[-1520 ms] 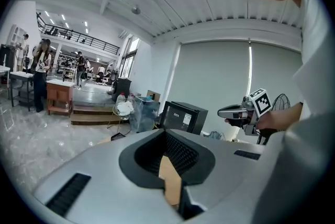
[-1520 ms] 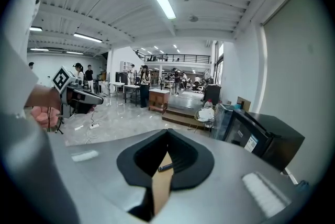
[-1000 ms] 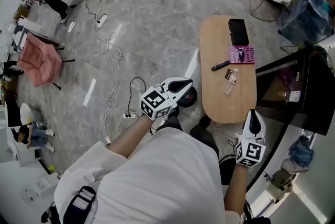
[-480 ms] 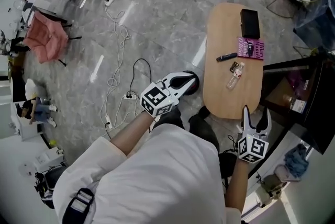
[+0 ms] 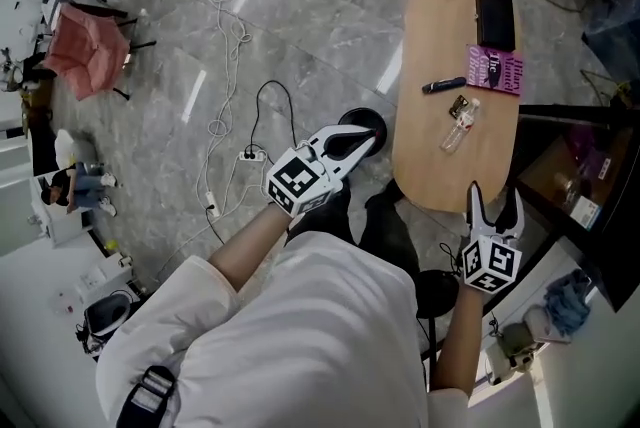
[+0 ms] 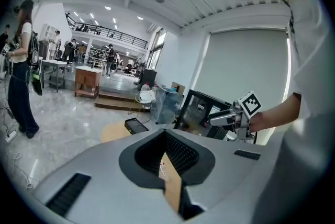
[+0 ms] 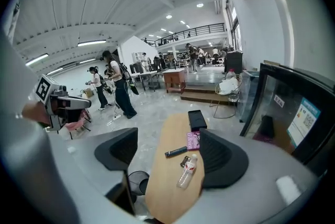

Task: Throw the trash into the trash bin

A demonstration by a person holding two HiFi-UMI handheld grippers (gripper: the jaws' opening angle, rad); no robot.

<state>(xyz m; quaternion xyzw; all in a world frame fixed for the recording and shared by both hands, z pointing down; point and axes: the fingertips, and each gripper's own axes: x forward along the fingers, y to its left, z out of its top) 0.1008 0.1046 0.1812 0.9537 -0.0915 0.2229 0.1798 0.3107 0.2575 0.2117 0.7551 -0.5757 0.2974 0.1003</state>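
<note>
1. Head view: nearest the camera, the person's white shirt [image 5: 300, 336] fills the bottom edge, with an arm reaching out on each side.
2. The right tool [image 5: 494, 201] hovers at the near end of the oval wooden worktop [image 5: 435, 171]. Its jaws have just been opening and now stand spread, with nothing between them.
3. The left tool [image 5: 368, 140] is held left of the worktop, overlapping the black trash bin [image 7: 138, 182], which stands on the floor [image 5: 300, 36] just beside the worktop. Its jaws are pressed together. A thin tan sliver shows at the seam, and I cannot tell what it is.
4. The plastic bottle [image 5: 457, 131] lies on its side mid-worktop, beyond the right tool's tips and untouched.
5. Past it lie a black marker [image 5: 443, 85] and a pink booklet [image 5: 495, 71], then a black box [image 5: 495, 18] at the far end.
6. Farther left, cables [image 5: 235, 86] trail across the floor.
</note>
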